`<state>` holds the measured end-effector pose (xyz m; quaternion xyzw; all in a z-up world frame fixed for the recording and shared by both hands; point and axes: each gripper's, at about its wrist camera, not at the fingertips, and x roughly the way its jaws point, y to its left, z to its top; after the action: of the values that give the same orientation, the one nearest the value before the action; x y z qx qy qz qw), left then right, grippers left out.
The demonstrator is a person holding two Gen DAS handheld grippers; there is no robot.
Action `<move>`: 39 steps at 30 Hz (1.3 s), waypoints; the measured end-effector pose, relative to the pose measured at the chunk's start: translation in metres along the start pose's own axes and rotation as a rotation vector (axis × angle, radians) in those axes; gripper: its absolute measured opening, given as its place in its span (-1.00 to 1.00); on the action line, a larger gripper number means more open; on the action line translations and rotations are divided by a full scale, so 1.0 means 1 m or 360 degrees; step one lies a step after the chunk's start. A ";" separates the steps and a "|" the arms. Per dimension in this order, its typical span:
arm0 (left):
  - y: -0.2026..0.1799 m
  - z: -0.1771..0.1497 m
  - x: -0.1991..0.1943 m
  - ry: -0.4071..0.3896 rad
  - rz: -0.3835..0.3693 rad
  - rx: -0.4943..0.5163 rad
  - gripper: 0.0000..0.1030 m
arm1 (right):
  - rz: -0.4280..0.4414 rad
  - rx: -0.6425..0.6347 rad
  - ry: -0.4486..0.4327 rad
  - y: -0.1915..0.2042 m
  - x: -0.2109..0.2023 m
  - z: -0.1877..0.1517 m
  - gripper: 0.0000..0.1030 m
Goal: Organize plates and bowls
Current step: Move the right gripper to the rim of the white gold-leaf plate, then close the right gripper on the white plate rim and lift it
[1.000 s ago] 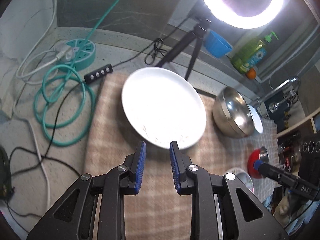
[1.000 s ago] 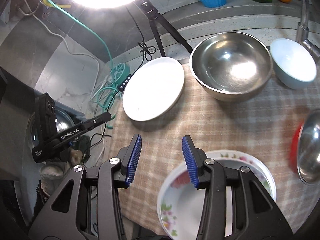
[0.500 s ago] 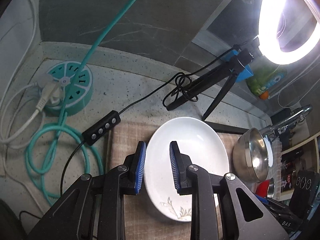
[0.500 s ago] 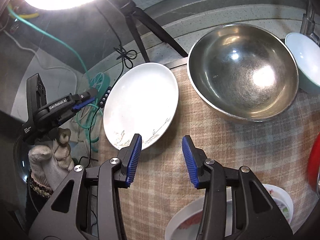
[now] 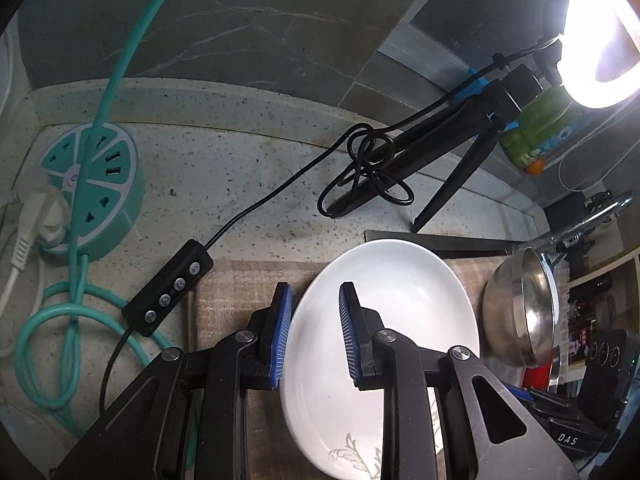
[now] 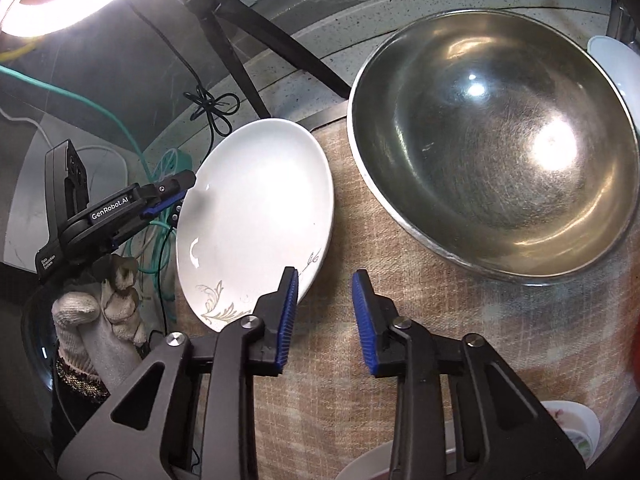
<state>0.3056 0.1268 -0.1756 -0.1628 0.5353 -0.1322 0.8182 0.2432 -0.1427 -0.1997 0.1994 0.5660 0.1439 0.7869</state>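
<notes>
White plate point(image 5: 392, 320) with a leaf sprig at its near edge lies on the checked cloth point(image 6: 400, 280), left end of the row, just beside the big steel bowl point(image 6: 492, 140). Left gripper point(image 5: 312, 320) straddles the plate's left rim, one blue pad outside the edge, the other over the plate's inside; jaws narrowly apart, and whether the pads press the rim I cannot tell. The right wrist view gives that same gripper from the side point(image 6: 176, 196), at the plate's far-left rim, held by a gloved hand point(image 6: 100, 308); only this view shows the glove. Right gripper point(image 6: 324, 312) is low over the cloth, its left pad by the plate's near-right rim; jaws closing, only cloth showing in the gap between them. Left wrist view only: teal round power strip point(image 5: 92, 188), teal cable coil point(image 5: 52, 340), black inline switch point(image 5: 168, 288), green bottle point(image 5: 540, 132). Right wrist view only: the steel bowl's inside, a pale bowl point(image 6: 616, 64) behind it, a floral bowl point(image 6: 568, 428) at the bottom edge. Both show the ring light point(image 5: 596, 40) and its tripod point(image 6: 240, 40).
</notes>
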 end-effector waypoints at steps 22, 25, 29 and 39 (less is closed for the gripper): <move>0.009 0.002 0.009 0.0026 -0.0026 -0.0037 -0.79 | -0.0047 -0.0035 0.0041 0.008 0.022 0.008 -0.80; 0.009 0.001 0.009 0.0021 -0.0019 -0.0043 -0.79 | -0.0056 -0.0043 0.0045 0.008 0.022 0.008 -0.80; 0.010 -0.001 0.007 0.0010 -0.0024 -0.0074 -0.79 | -0.0054 -0.0046 0.0061 0.010 0.022 0.006 -0.80; 0.016 -0.021 -0.006 0.0002 -0.0024 -0.0134 -0.78 | -0.0004 -0.0038 0.0144 0.012 0.021 -0.006 -0.80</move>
<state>0.2851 0.1409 -0.1853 -0.2010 0.5397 -0.1160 0.8092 0.2446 -0.1220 -0.2129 0.1826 0.5996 0.1585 0.7629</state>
